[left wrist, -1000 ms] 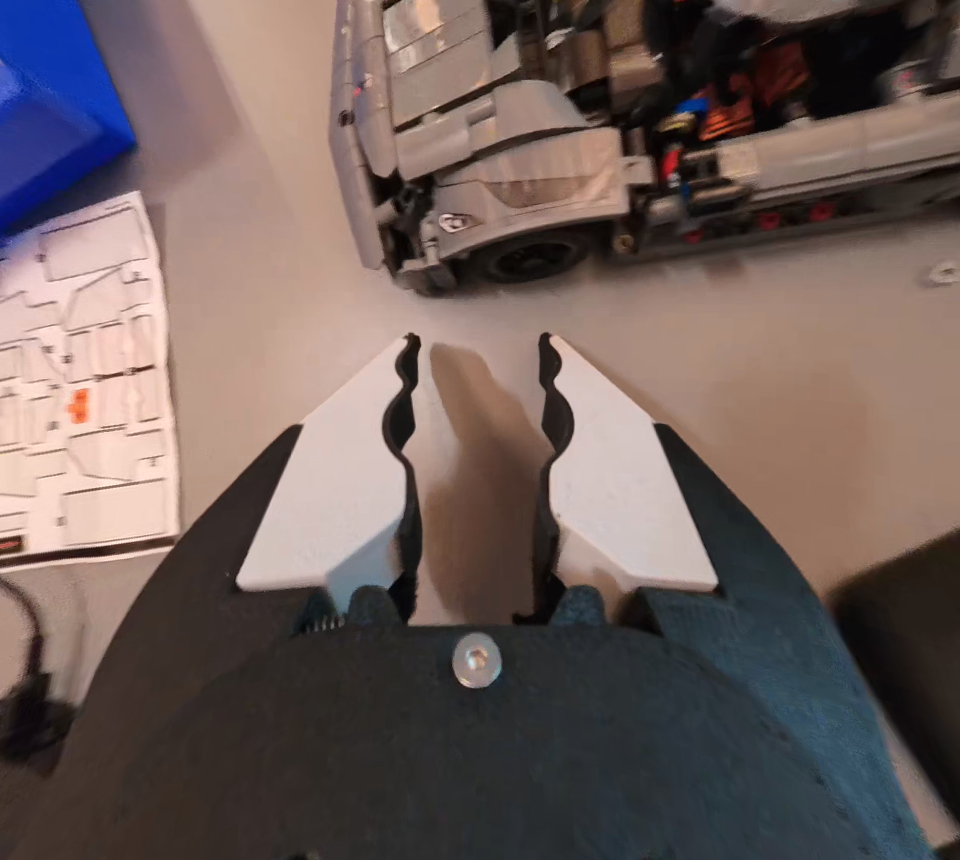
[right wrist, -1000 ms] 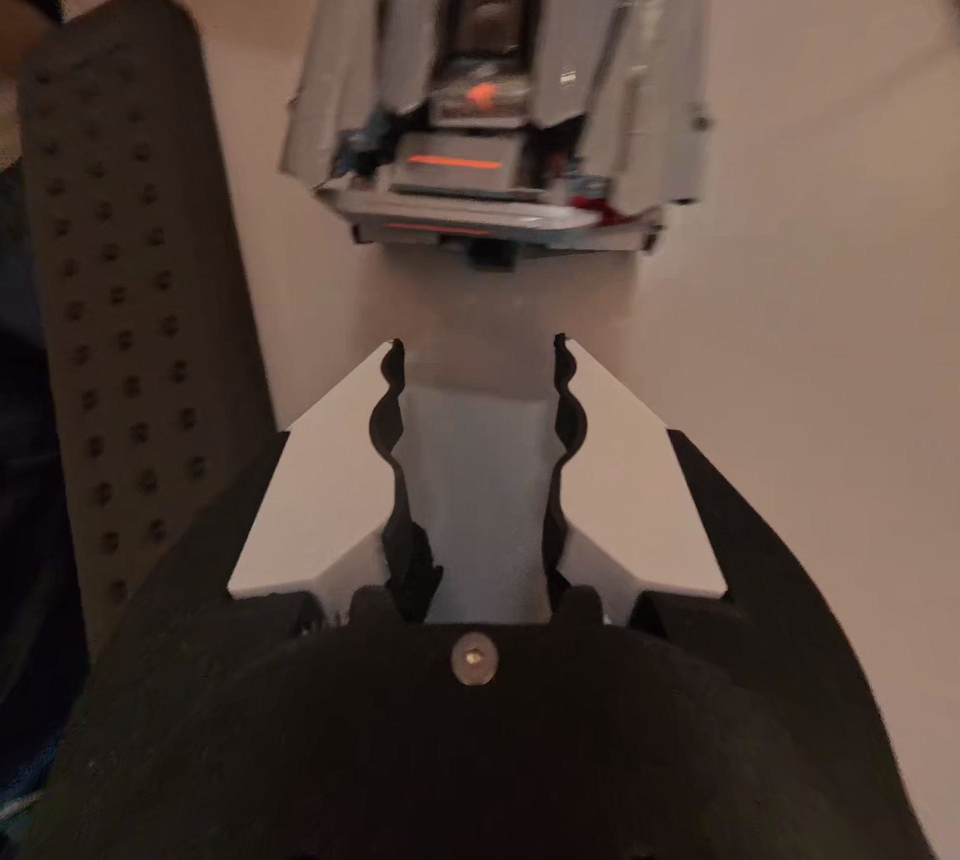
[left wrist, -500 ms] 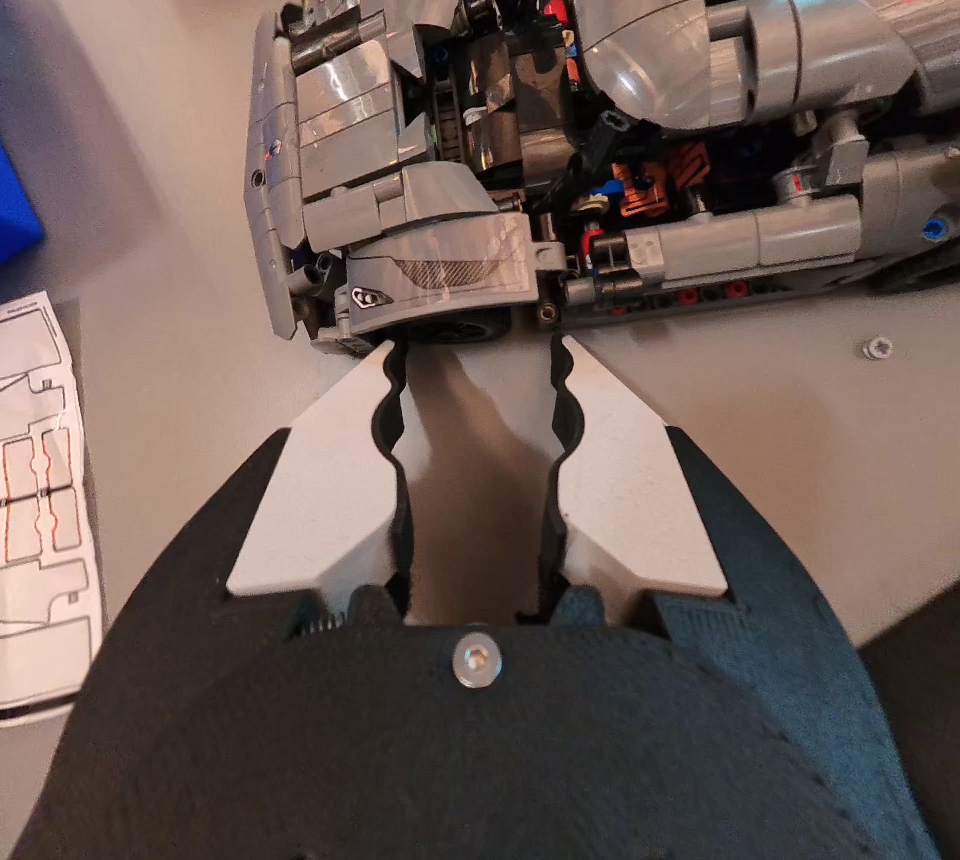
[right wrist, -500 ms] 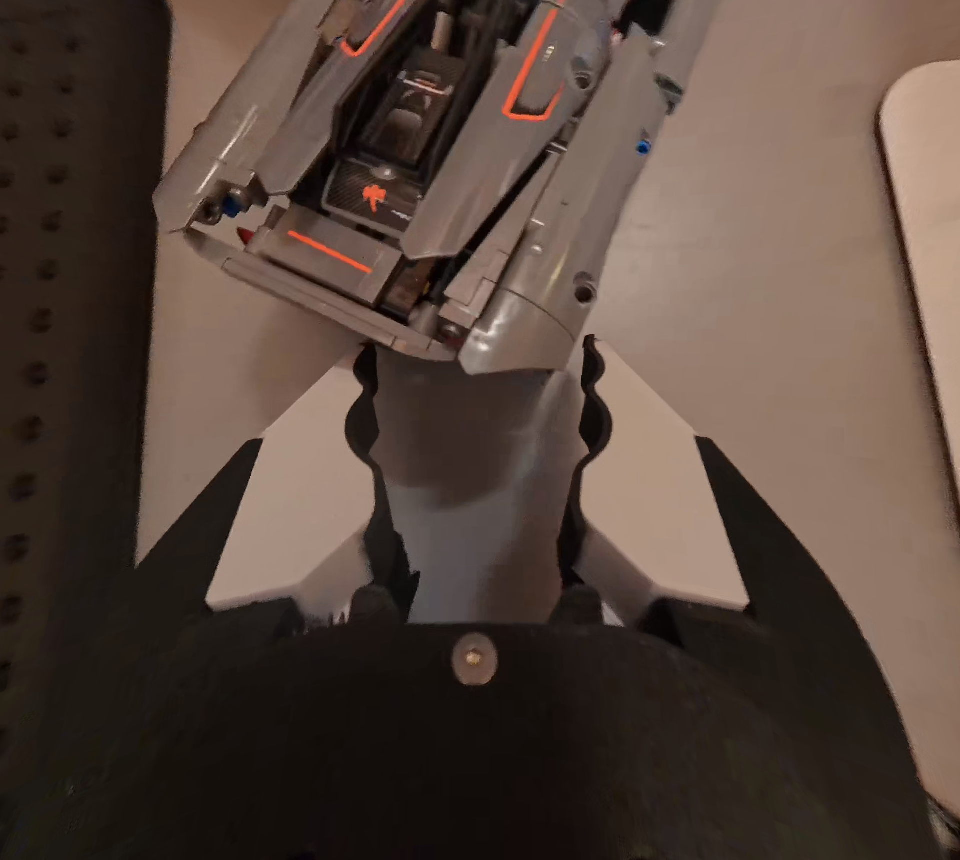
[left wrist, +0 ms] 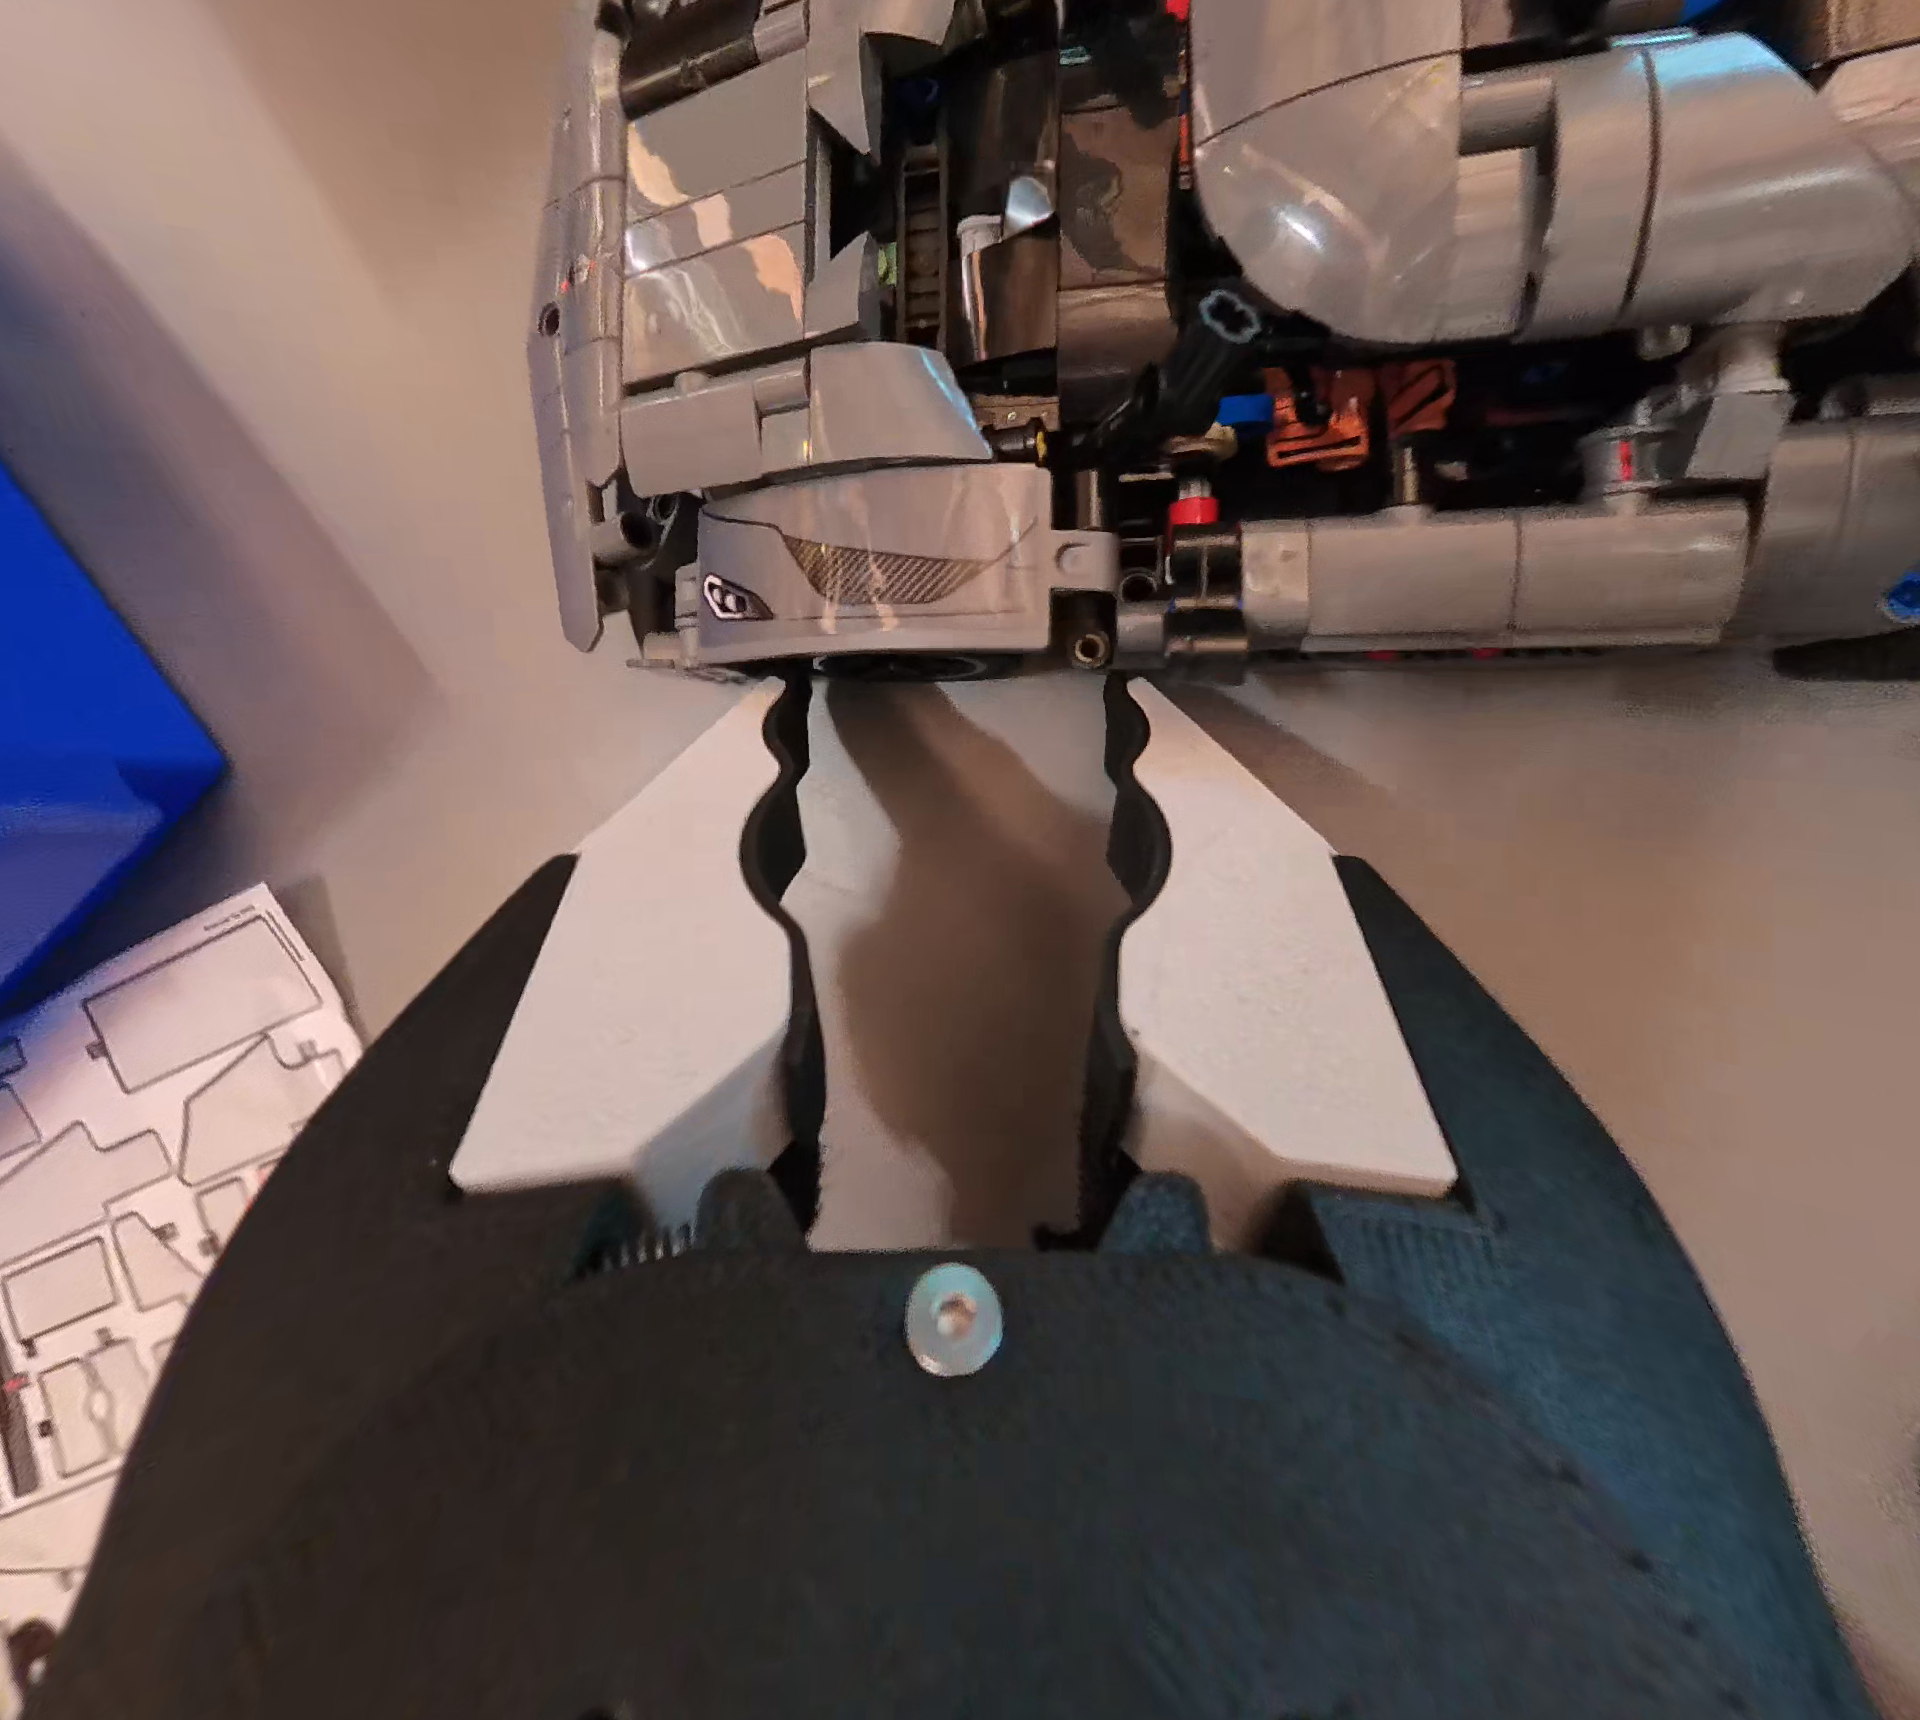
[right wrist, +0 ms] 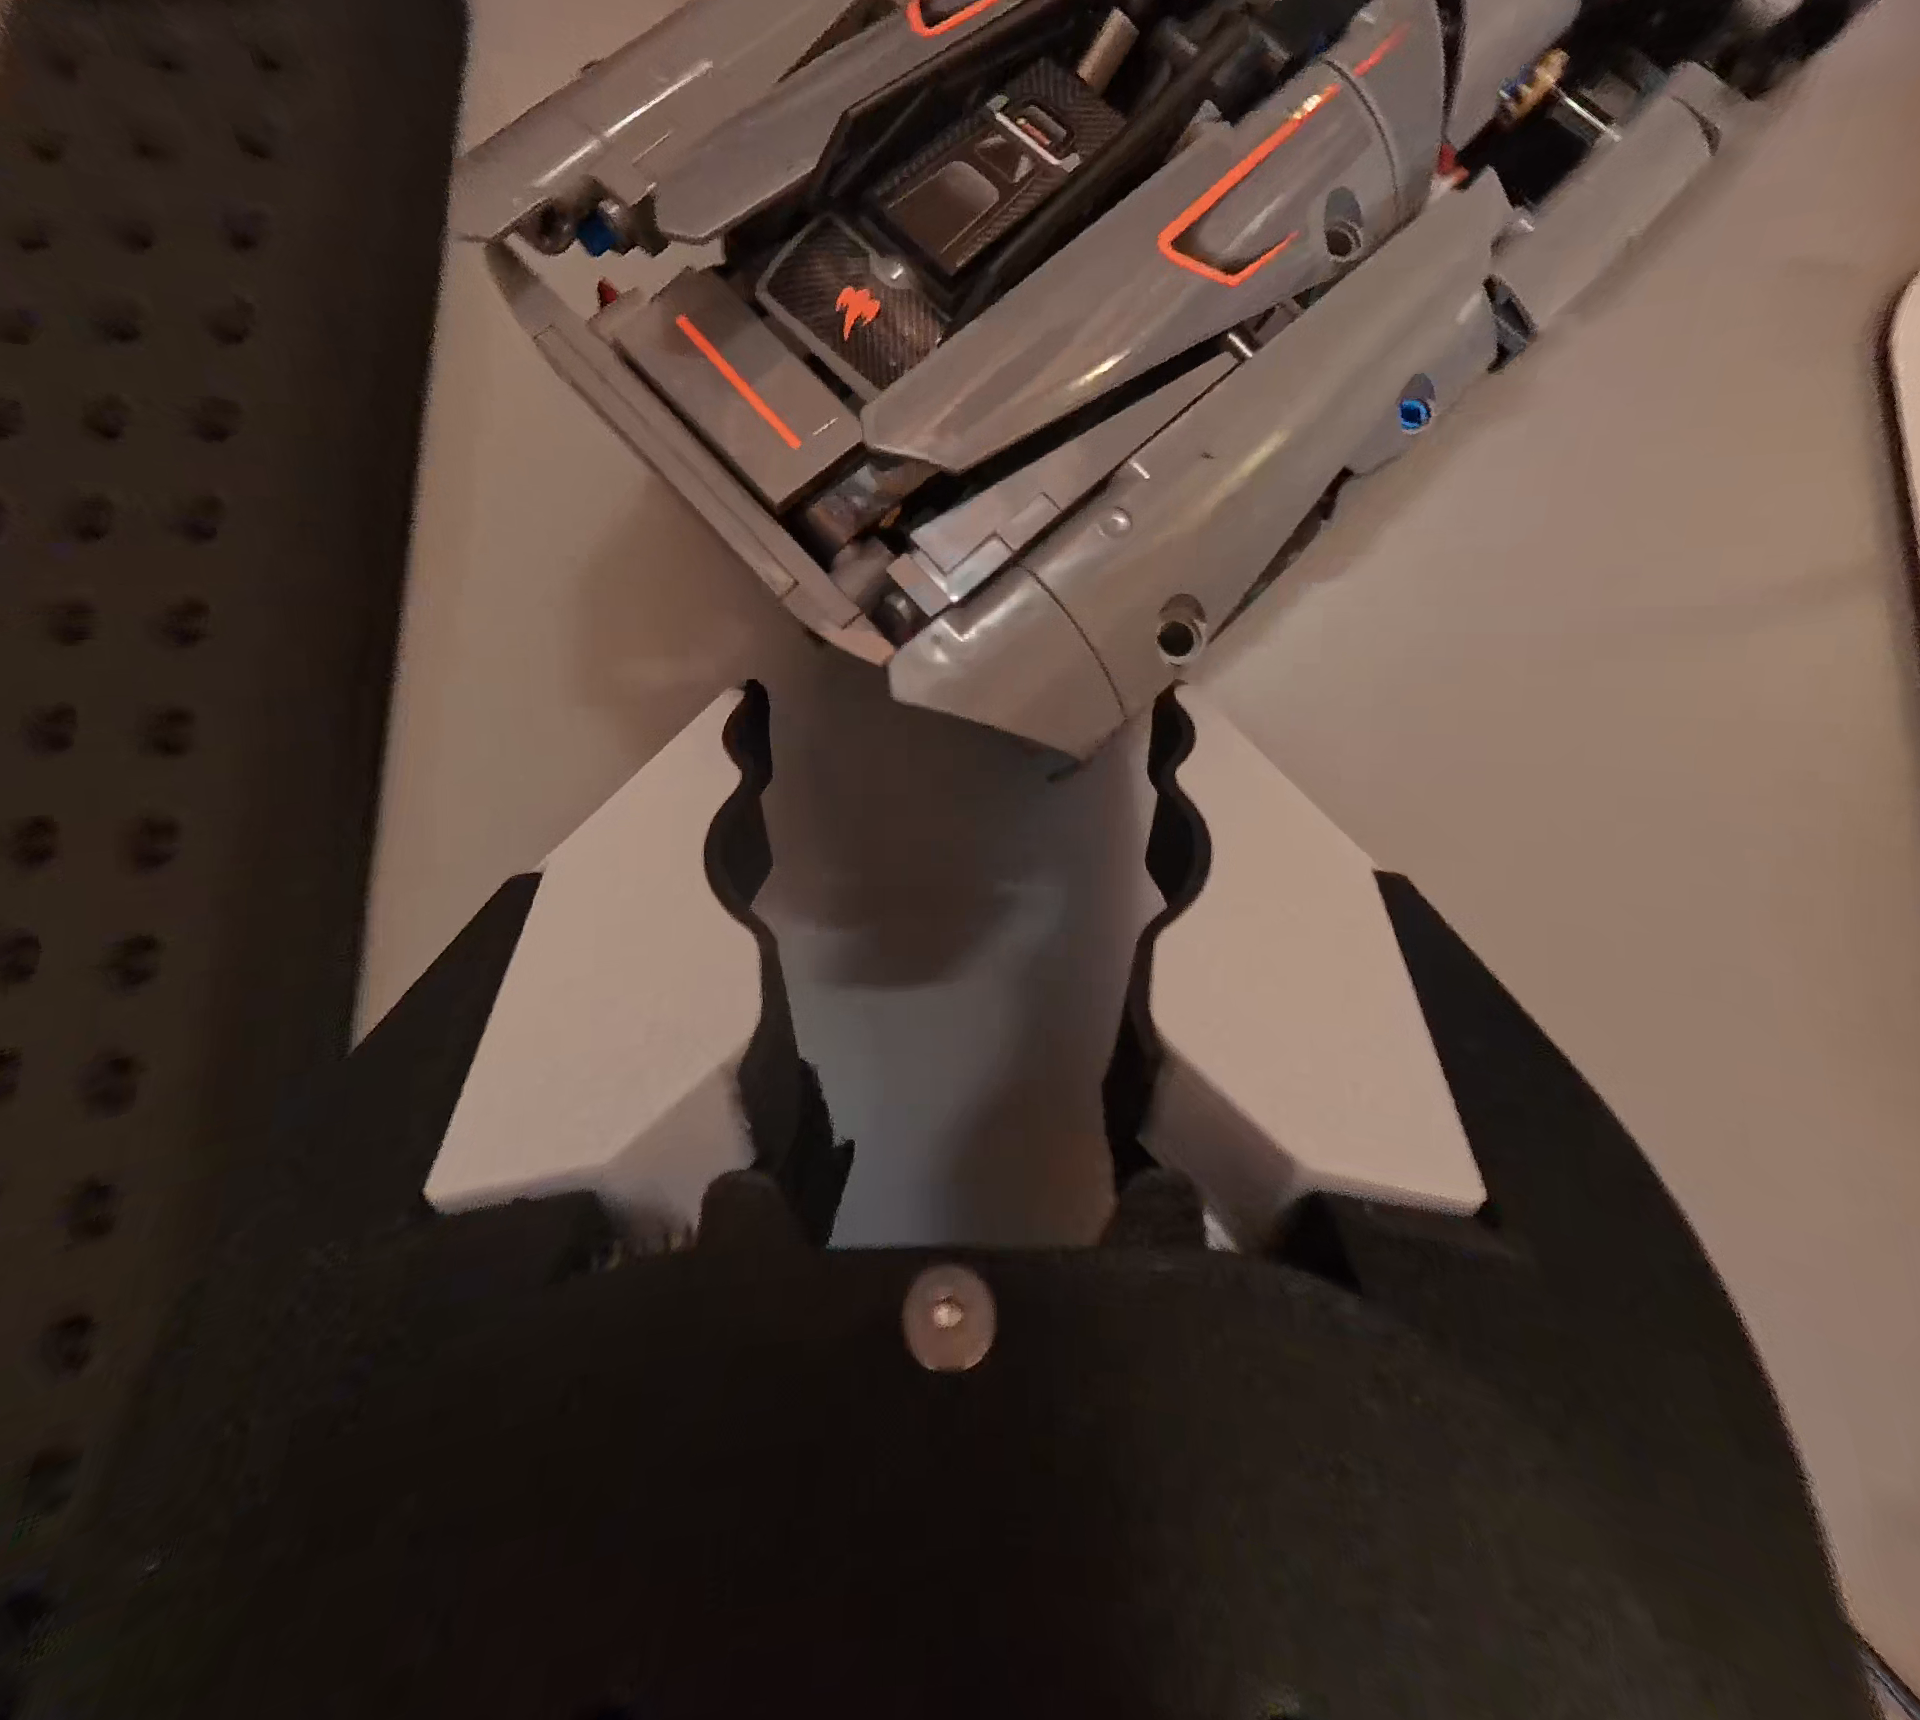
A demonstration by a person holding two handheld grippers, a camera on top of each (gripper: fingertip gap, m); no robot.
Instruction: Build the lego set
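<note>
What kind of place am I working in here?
Probably an indoor hobby or work table: a plain beige tabletop, a part-built grey lego car, a printed sheet of outlined shapes and a blue box.

Both came in on the car [left wrist: 1039, 299]. The left hand-held gripper [left wrist: 956, 694] closed on its front wheel arch, fingertips almost touching; the right hand-held gripper [right wrist: 956, 704] swung to the rear corner, jaws slightly wider.

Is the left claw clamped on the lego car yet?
No: the left claw is open, its tips just short of the grey lego car by the front wheel arch, with only bare table between them.
</note>
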